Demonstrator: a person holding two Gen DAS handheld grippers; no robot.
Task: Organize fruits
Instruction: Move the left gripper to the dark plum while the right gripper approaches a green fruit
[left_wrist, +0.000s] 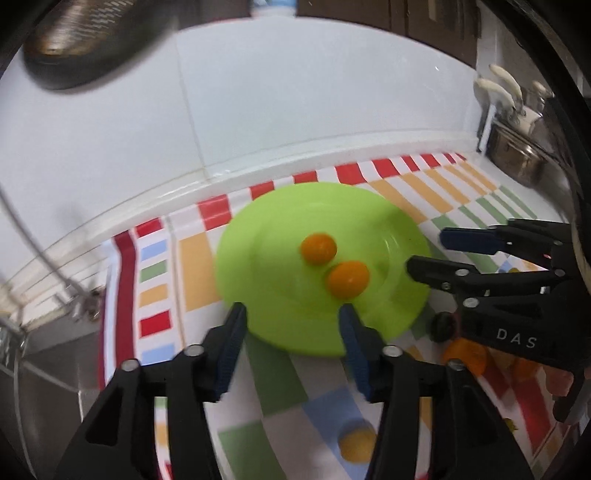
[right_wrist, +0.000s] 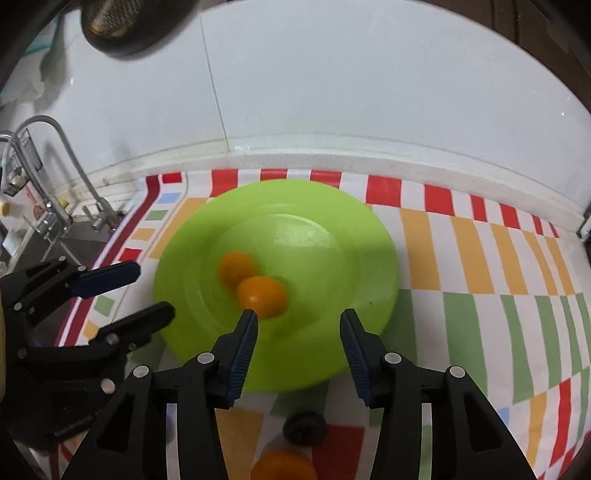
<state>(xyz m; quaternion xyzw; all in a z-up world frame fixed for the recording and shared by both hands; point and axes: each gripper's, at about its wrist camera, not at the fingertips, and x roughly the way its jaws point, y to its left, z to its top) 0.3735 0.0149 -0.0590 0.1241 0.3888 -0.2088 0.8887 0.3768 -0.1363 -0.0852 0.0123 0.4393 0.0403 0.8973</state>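
A: Where is the fruit?
B: Two orange fruits (right_wrist: 262, 297) touch mid green plate (right_wrist: 369, 236); both left gripper (left_wrist: 291, 317) and right gripper (right_wrist: 298, 325) spread, empty.
A: Risk?
B: Likely rolling; round fruit, nudged, could leave the plate's near rim.

Lime-green plate (right_wrist: 332, 229), two orange fruits (left_wrist: 318, 248) (left_wrist: 348, 278), cloth (right_wrist: 480, 258) checked red, orange, green, pale blue on white

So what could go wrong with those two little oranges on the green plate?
The two oranges are round and lie loose on the shallow green plate, so they might roll off. The open right gripper hovers close and could bump the near one.
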